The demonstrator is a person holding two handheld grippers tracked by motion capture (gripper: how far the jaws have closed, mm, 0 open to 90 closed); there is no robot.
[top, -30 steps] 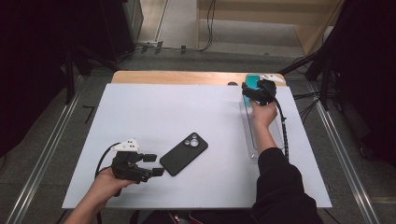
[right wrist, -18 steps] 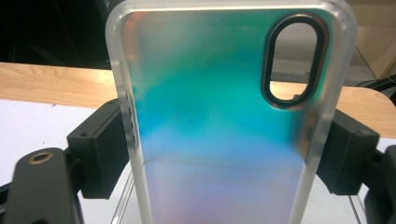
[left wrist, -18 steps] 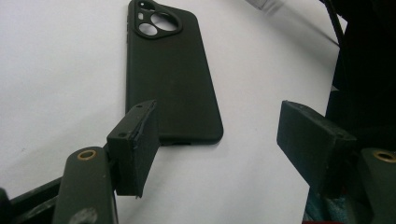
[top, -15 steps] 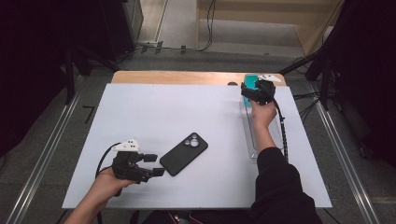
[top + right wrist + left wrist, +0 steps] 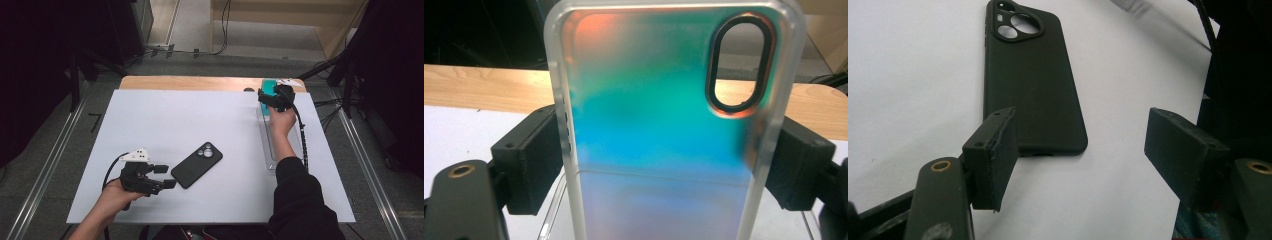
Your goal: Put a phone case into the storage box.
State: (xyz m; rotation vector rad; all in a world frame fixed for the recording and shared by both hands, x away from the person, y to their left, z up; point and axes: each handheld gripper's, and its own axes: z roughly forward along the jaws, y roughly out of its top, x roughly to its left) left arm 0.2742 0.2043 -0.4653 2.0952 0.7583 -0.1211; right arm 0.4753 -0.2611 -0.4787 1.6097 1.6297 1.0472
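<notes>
A black phone (image 5: 196, 164) lies camera side up near the front middle of the white table top (image 5: 200, 115). My left gripper (image 5: 165, 176) rests just left of it, open. In the left gripper view the phone (image 5: 1033, 85) lies ahead of the left gripper (image 5: 1088, 147), its near end level with the left pad and nothing between the jaws. At the far right, my right gripper (image 5: 270, 99) holds an iridescent teal phone case (image 5: 268, 86) upright. In the right gripper view both pads sit against the sides of the case (image 5: 649, 115). The jaws of the right gripper (image 5: 664, 160) have just been opening slightly.
A long clear plastic tray (image 5: 272, 145) runs along the right side of the table, under the right forearm; its edge (image 5: 551, 215) shows below the case. A wooden strip (image 5: 190, 82) borders the far edge. Cables trail from both grippers.
</notes>
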